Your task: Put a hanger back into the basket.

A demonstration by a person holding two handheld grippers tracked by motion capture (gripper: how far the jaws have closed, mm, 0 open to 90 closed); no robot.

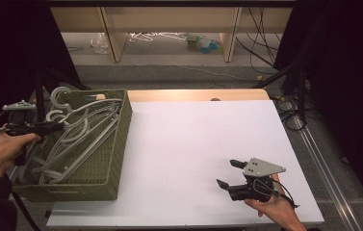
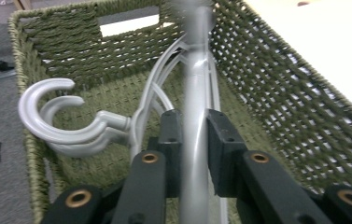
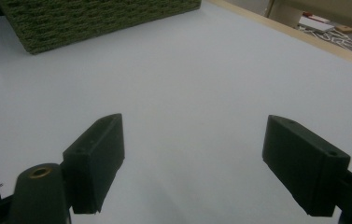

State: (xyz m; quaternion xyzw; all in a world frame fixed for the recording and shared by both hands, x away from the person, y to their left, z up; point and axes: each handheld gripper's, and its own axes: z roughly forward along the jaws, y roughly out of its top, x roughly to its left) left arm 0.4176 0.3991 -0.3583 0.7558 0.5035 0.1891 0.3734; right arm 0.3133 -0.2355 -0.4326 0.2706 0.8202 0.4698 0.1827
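Crowding the green basket (image 1: 114, 144), tangled hangers (image 1: 80, 139) surround the one the left gripper (image 2: 194, 135) clamps.

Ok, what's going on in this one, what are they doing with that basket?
A person holds a tool in each hand at a white table. The left tool reaches into the green woven basket at the table's left edge and is shut on the bar of a grey plastic hanger; more hangers lie piled inside, hooks toward the far end. The right tool rests low over the bare table near the right corner, jaws wide open and holding nothing.
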